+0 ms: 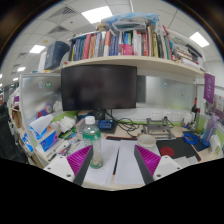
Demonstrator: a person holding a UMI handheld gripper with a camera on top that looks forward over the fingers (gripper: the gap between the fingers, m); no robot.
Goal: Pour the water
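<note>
A clear plastic water bottle [91, 131] with a green cap and a pale label stands upright on the cluttered desk, just ahead of the left finger and below the dark monitor's lower left corner, not between the fingers.

A clear bottle [91, 131] with green cap, a black monitor [98, 86], magenta pads [148, 158], white desk [120, 160].
</note>
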